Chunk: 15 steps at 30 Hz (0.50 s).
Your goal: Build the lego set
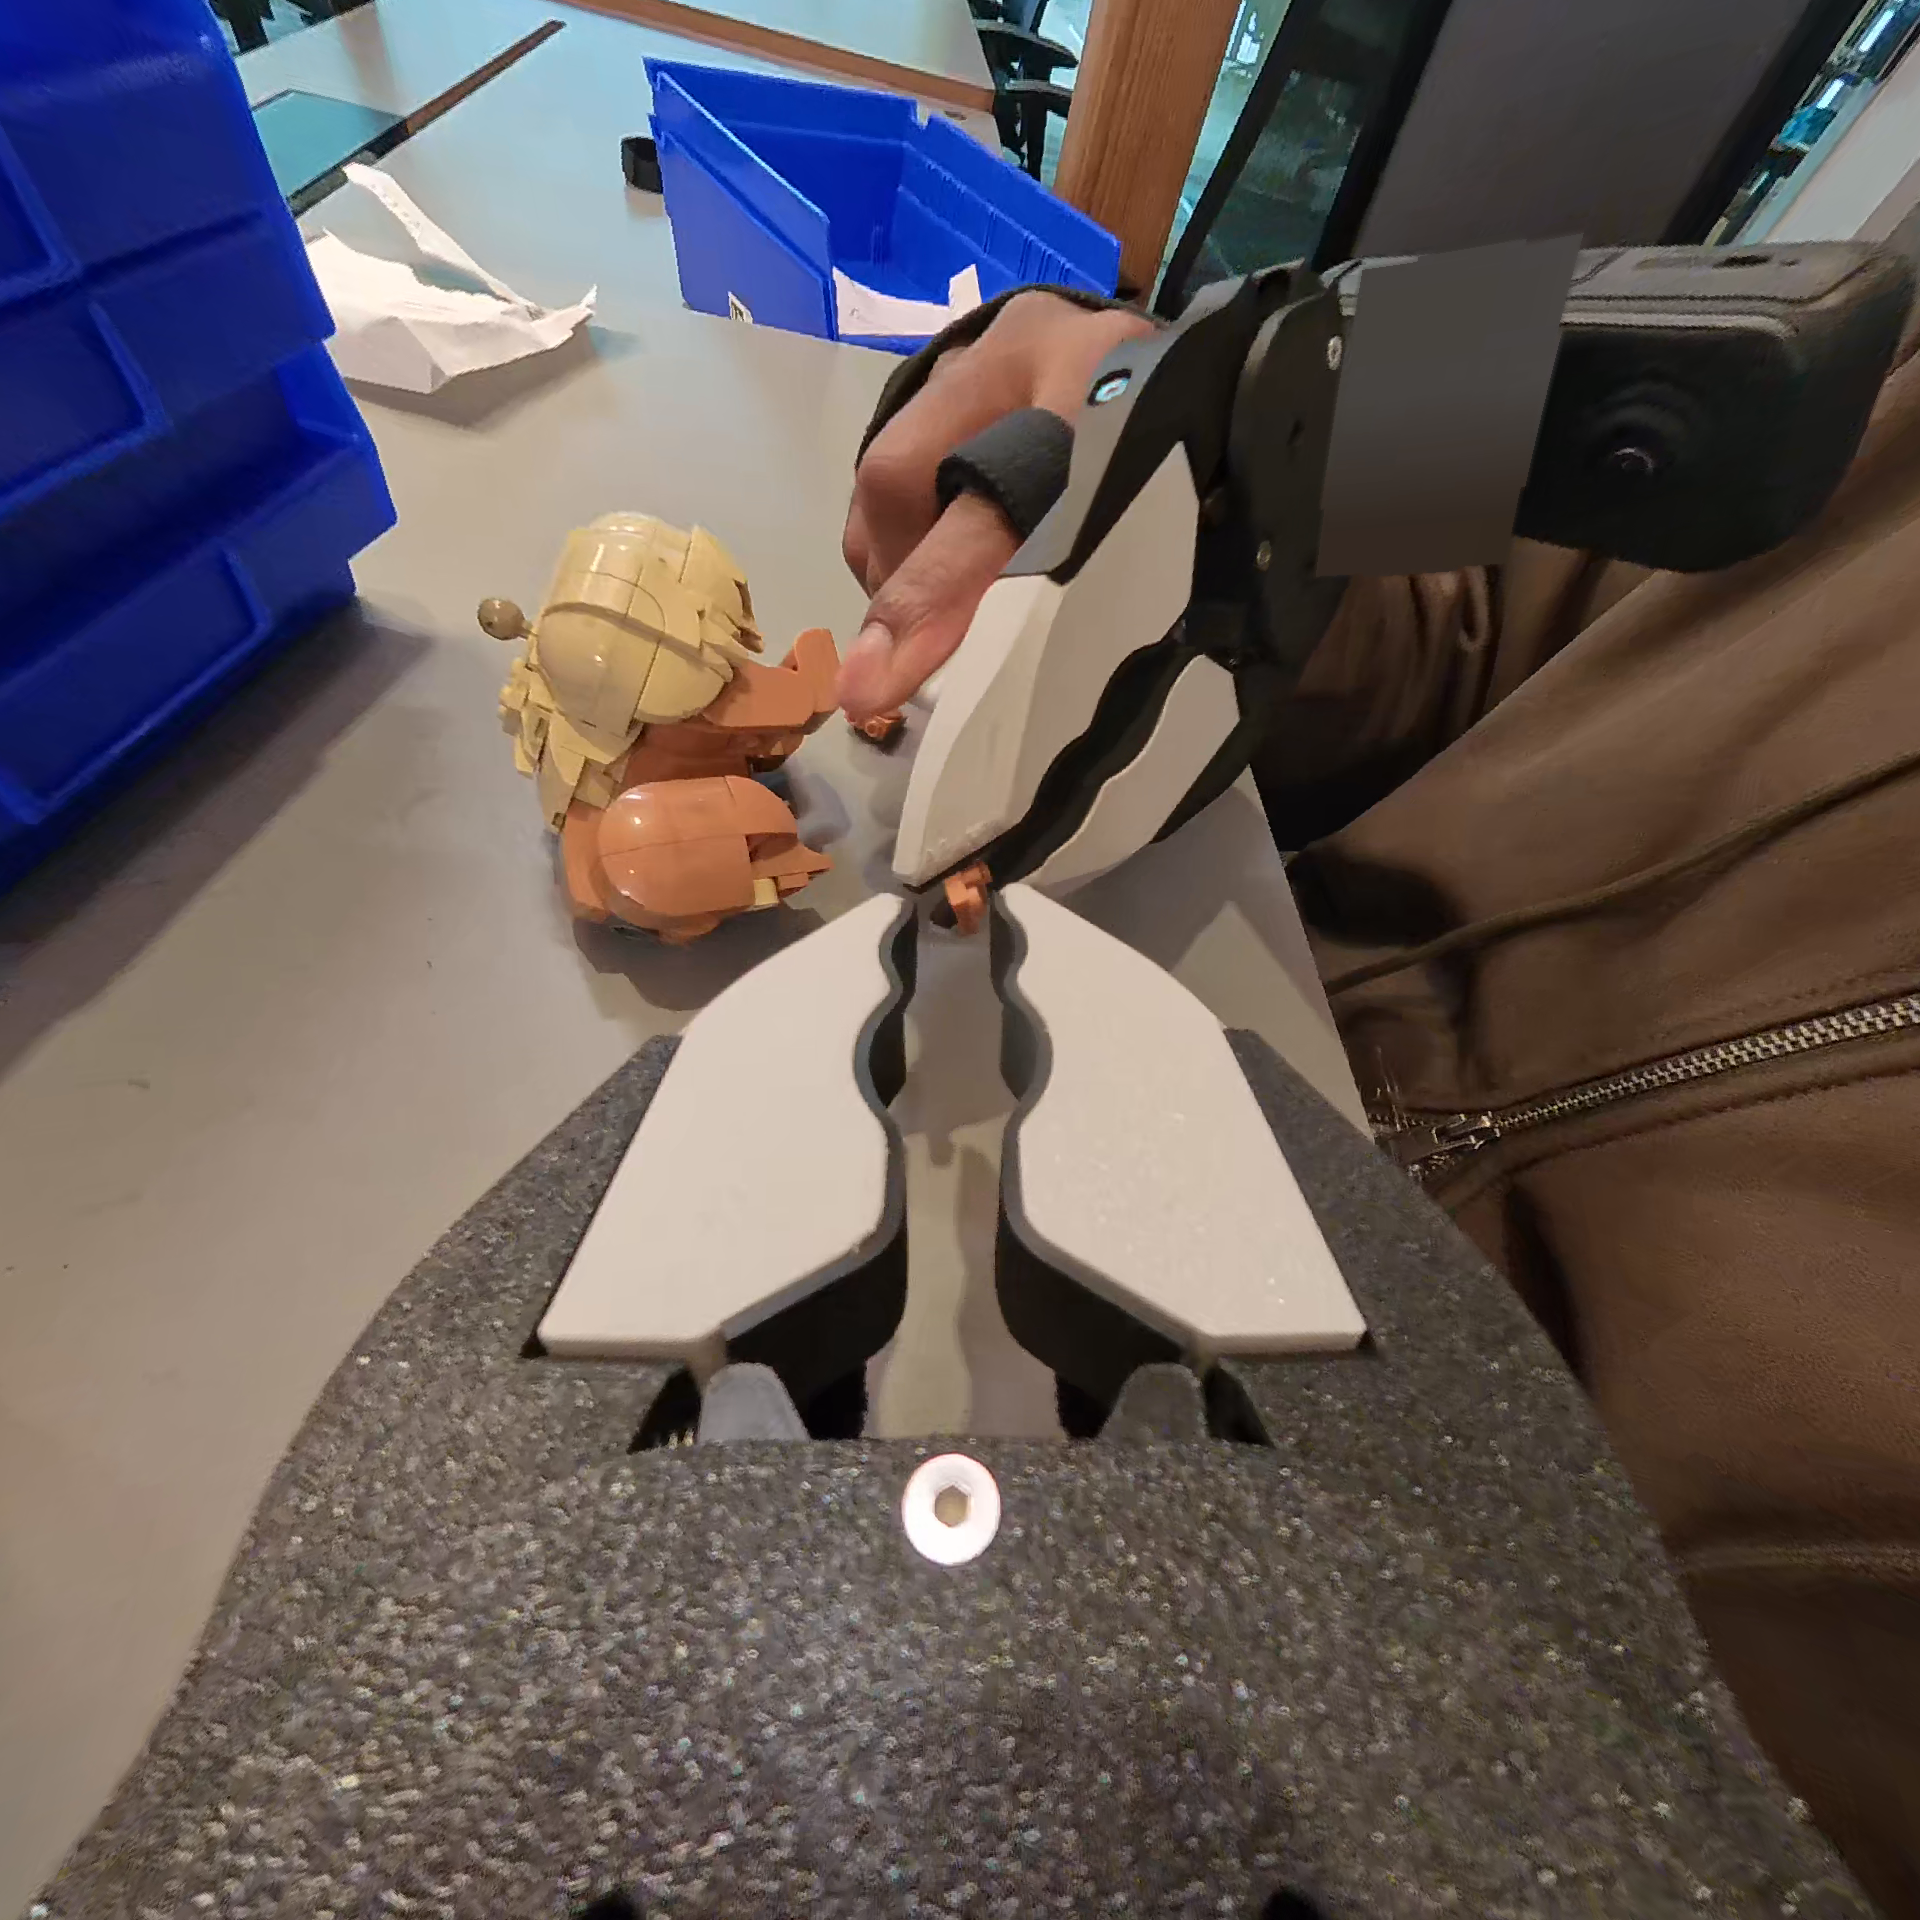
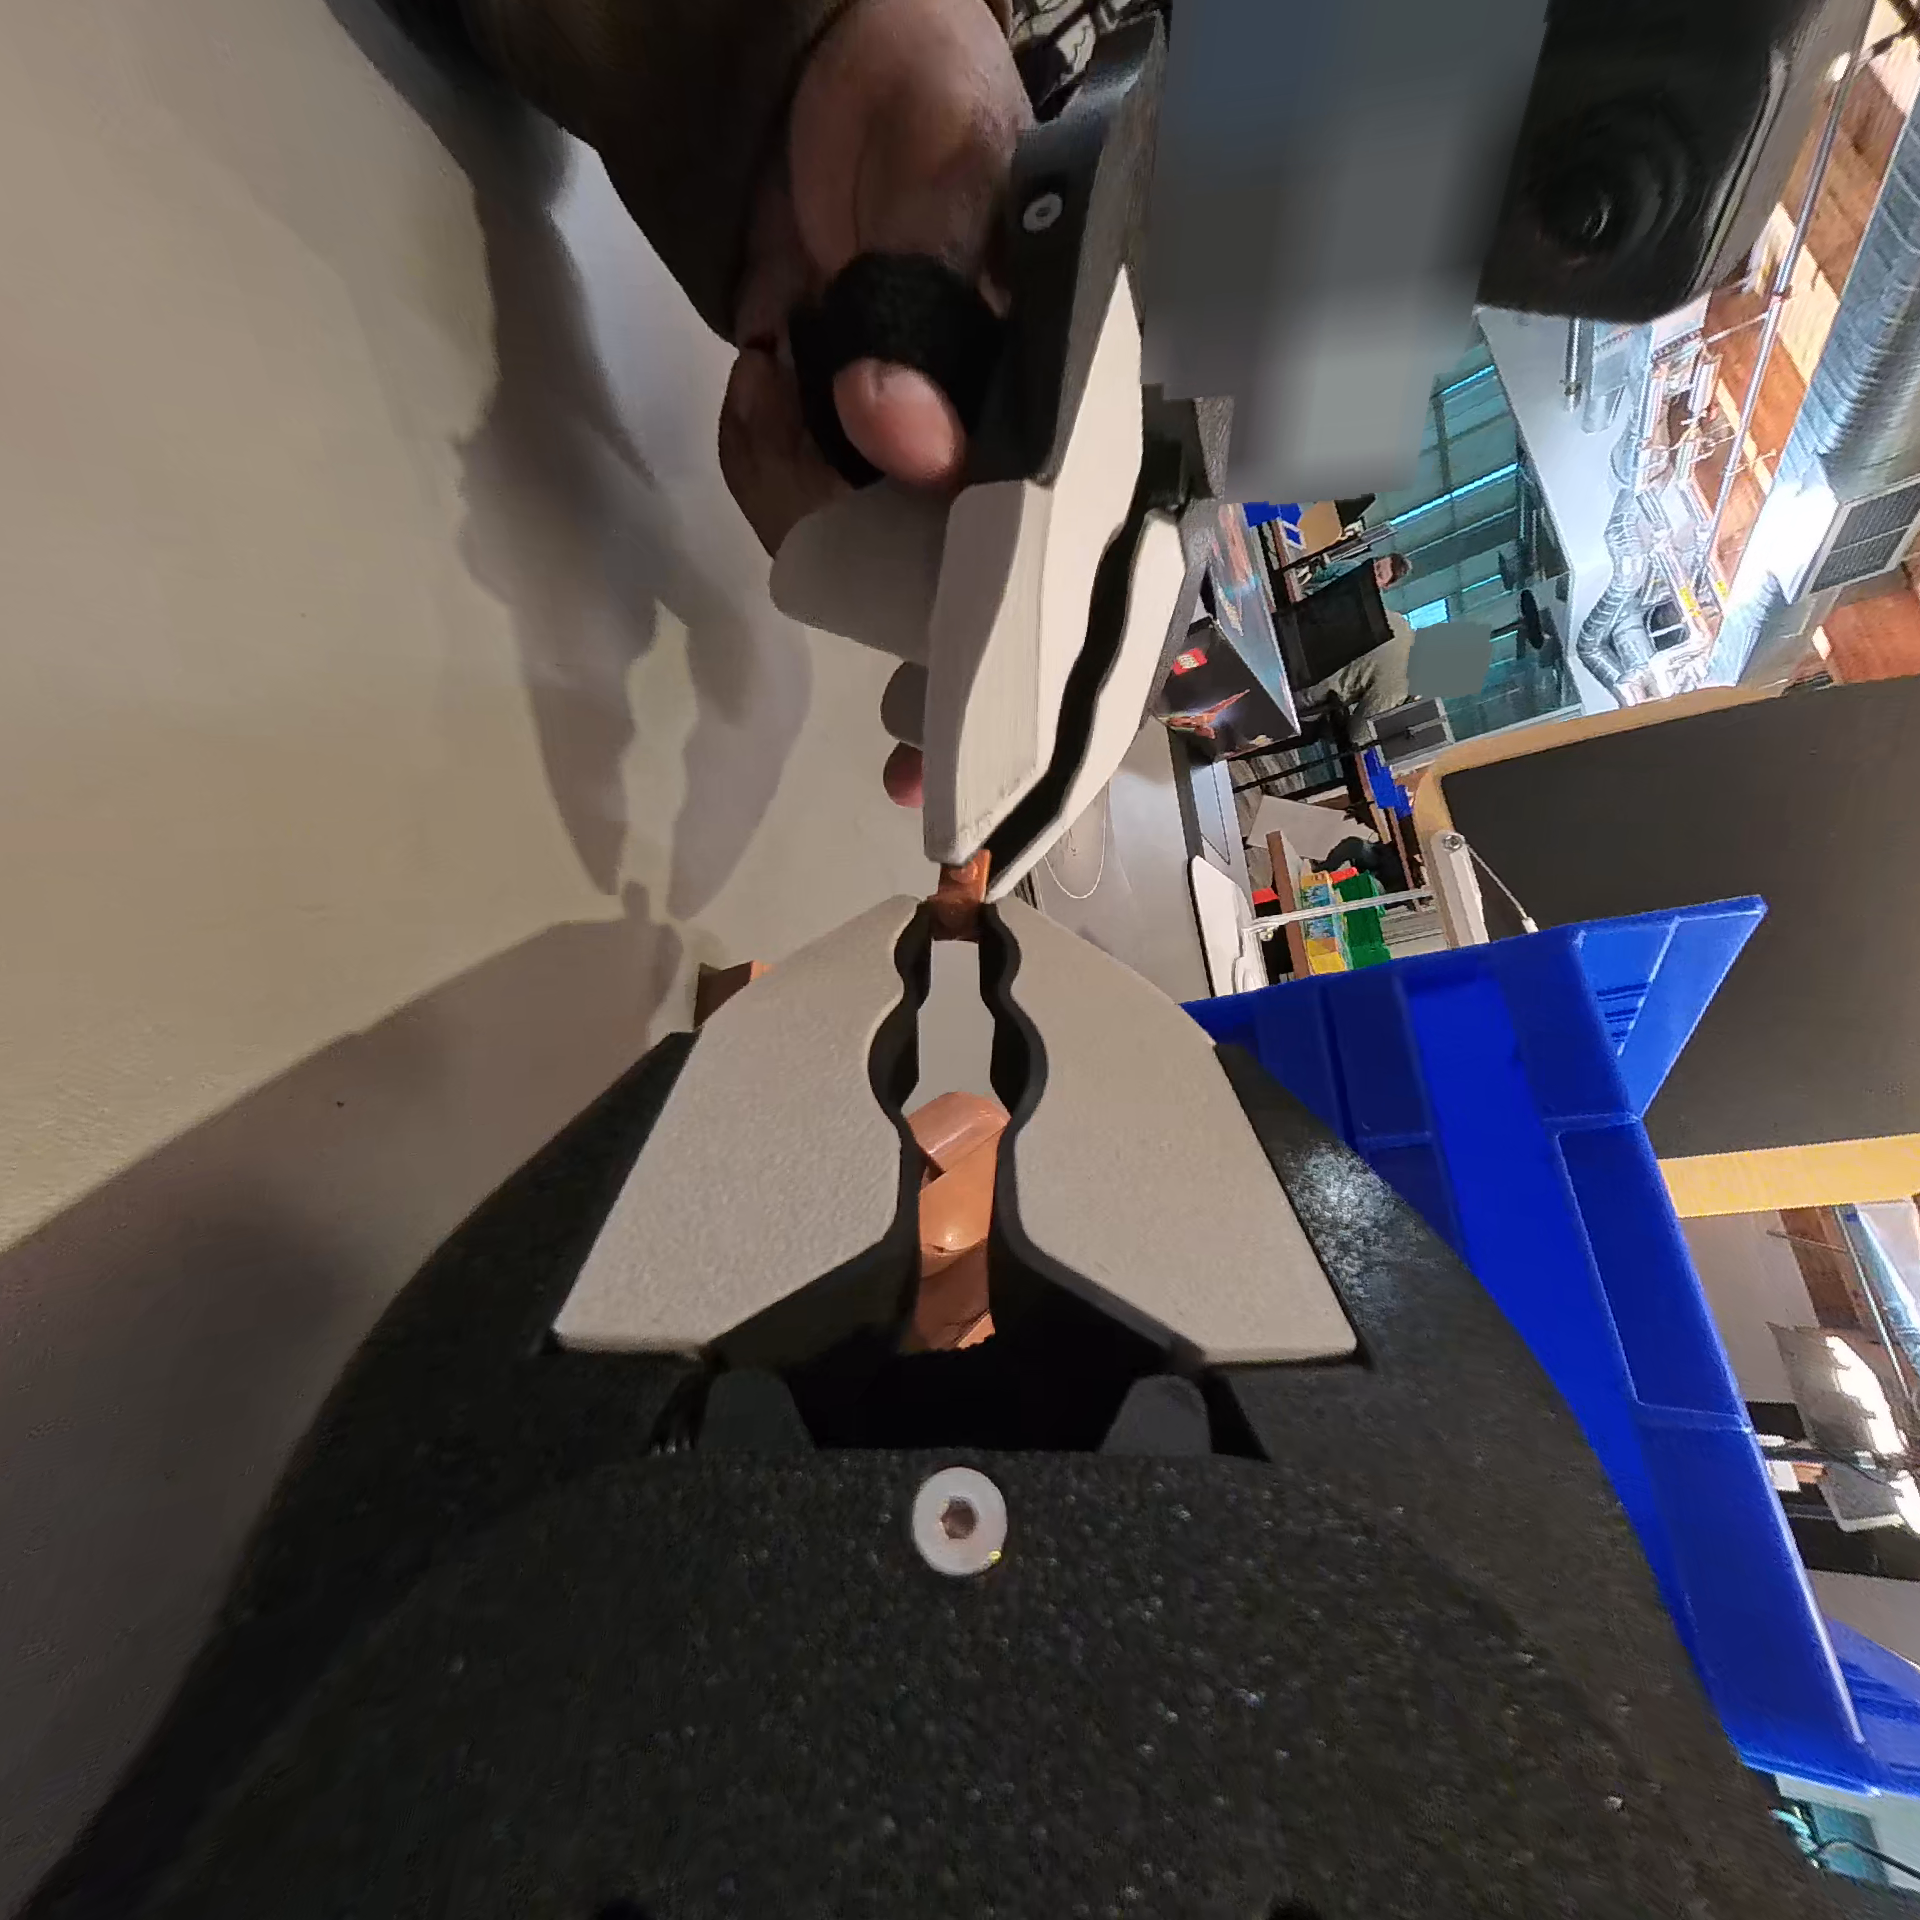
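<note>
Two grippers are meeting tip to tip over a grey table (image 1: 260,1039), and a small orange-brown lego piece (image 1: 964,902) is sitting right between their tips. In the left wrist view, the left gripper (image 1: 951,914) is reaching forward with its two pale fingers only a little apart, with a thin gap down the middle, and the tips are touching the little piece on both sides. The right gripper (image 1: 956,878) is coming down from the upper right, held by a hand (image 1: 935,520) with a black band round one finger, and its fingers are almost closed, pinching the top of the same piece. In the right wrist view, the right gripper (image 2: 954,920) is squeezing the piece (image 2: 956,914) at its tips, and the left gripper (image 2: 966,868) is nipping it from above. To the left of the grippers, a bit farther off, a lego figure (image 1: 655,717) in tan and orange-brown is lying on the table. A tiny brown piece (image 1: 878,724) is lying just beside it. Blue bins are standing at the far left (image 1: 156,416) and at the far side (image 1: 862,208), with torn white paper (image 1: 436,301) between them. A brown jacket (image 1: 1662,1039) is filling the right side.
</note>
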Each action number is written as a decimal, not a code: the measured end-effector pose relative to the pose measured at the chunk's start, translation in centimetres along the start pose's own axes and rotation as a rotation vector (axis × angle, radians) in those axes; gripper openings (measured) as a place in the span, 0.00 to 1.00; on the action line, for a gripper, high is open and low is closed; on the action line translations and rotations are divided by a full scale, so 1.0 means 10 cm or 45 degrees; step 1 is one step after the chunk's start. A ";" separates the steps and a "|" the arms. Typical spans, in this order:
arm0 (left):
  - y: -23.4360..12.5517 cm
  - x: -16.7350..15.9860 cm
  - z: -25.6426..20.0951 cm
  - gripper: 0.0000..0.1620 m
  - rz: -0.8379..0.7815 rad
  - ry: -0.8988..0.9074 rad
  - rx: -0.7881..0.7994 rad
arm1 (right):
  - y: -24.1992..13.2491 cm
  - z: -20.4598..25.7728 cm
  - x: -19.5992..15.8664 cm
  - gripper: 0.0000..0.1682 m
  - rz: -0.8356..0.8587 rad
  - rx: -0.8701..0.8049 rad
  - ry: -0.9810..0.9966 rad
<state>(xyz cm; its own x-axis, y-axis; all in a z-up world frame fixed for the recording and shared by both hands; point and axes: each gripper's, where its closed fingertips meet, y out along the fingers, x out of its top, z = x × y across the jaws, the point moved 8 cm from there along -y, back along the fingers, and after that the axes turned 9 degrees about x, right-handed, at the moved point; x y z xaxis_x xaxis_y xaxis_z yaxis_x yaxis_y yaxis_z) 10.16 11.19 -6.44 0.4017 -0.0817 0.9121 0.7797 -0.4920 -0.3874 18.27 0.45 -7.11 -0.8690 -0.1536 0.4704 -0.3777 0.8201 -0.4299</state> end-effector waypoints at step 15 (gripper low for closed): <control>-0.03 0.07 0.06 0.03 -0.159 -0.056 0.053 | -0.03 -0.11 0.02 0.10 0.016 -0.196 0.055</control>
<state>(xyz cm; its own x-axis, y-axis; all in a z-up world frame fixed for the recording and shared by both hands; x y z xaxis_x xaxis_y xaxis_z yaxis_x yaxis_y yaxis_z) 10.51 11.76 -5.76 0.3198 0.0163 0.9474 0.8439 -0.4595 -0.2769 18.57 0.79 -6.11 -0.8576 -0.1217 0.4996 -0.3105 0.8970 -0.3145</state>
